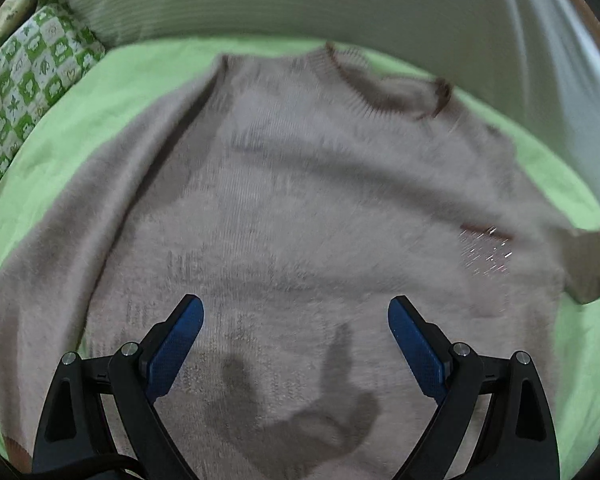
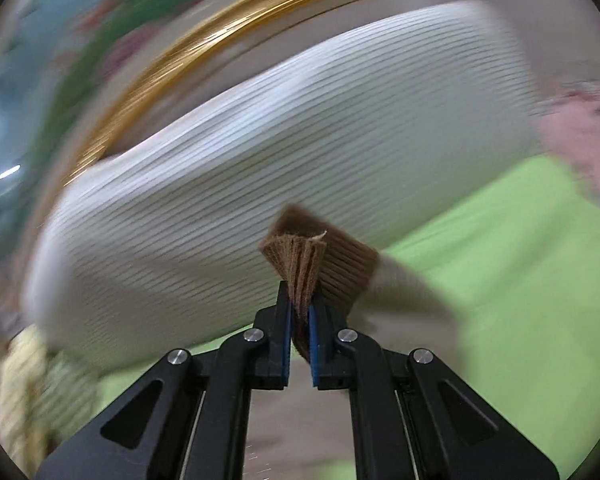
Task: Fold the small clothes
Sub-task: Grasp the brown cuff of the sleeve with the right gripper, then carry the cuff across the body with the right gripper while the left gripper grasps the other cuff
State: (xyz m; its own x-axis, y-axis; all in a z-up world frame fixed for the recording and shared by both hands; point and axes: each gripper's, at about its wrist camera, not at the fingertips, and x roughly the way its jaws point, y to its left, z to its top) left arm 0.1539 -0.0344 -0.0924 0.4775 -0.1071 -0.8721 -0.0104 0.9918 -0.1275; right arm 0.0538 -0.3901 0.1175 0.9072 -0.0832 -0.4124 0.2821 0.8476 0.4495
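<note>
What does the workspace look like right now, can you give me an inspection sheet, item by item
Surface: light green sheet, sweater spread on it.
Job's things: beige knit sweater lying flat, brown neckline at the far side; brown ribbed cuff lifted.
Clutter: green-and-white patterned cloth at far left.
Grippers: left gripper open above the sweater's lower part; right gripper shut on the cuff.
Cables: black cable beside the left gripper.
Surroundings: white ribbed fabric behind the sheet; the rest is blurred.

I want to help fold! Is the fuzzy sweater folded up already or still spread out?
Mostly spread out: the sweater lies flat on the green sheet, collar showing. The right gripper pinches its brown cuff.
</note>
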